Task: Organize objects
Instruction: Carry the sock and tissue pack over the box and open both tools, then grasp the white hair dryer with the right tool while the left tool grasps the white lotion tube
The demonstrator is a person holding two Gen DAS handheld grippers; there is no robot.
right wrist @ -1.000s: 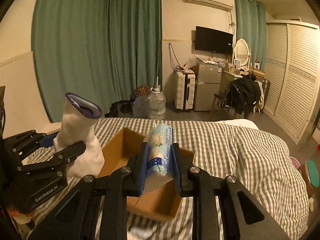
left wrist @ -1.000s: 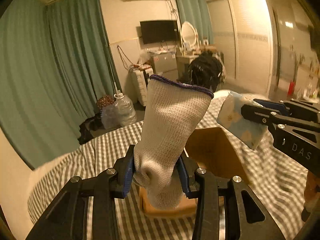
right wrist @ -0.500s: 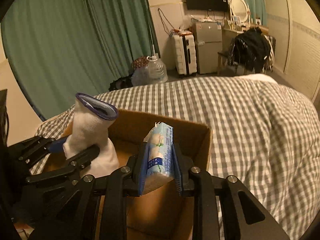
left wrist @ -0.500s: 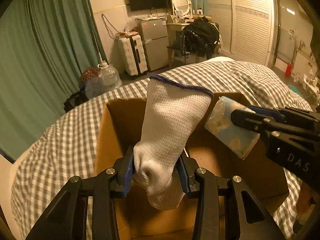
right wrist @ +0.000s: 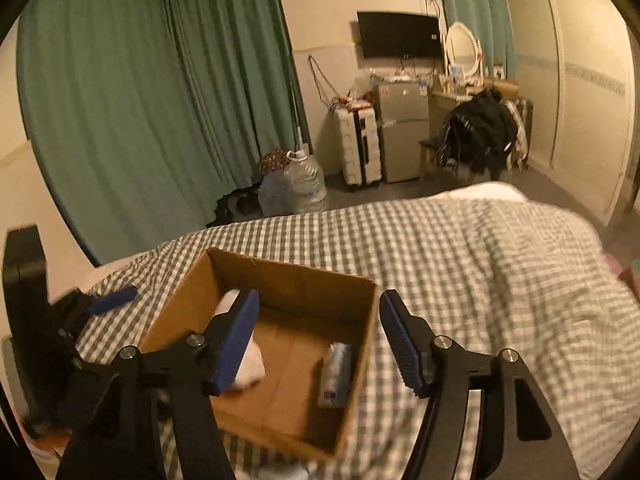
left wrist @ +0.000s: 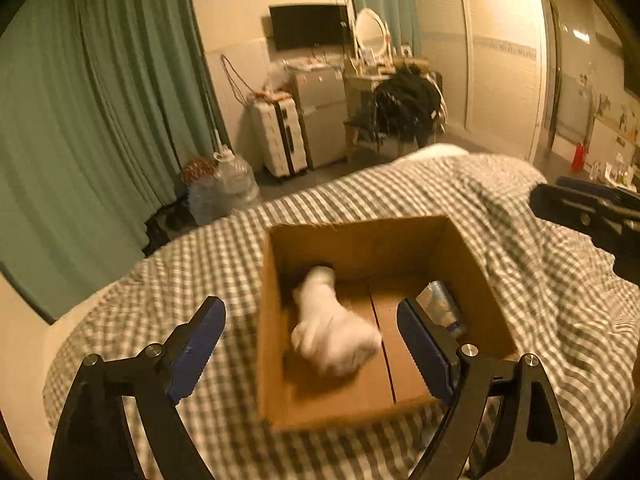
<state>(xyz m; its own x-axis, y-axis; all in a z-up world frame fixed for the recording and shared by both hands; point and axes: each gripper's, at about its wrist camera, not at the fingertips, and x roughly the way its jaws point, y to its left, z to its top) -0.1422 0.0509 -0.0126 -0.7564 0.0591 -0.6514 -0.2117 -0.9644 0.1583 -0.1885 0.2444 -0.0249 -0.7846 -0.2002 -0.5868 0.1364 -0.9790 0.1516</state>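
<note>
Cardboard box (left wrist: 276, 320) on bed (right wrist: 480, 280) holds white sock (left wrist: 332, 336), tissue pack (right wrist: 335, 374); left tongs (left wrist: 312, 344), right tongs (right wrist: 316, 340) spread wide, holding nothing.

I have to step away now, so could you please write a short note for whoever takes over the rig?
Left claw: open, empty, above the box.
Right claw: open, empty, also above the box.
Sock lies in the box on its left side; tissue pack lies by the right wall.
Done: both items are in the box, which sits on the bed.
Left: nothing else to sort is in view; look around.
</note>
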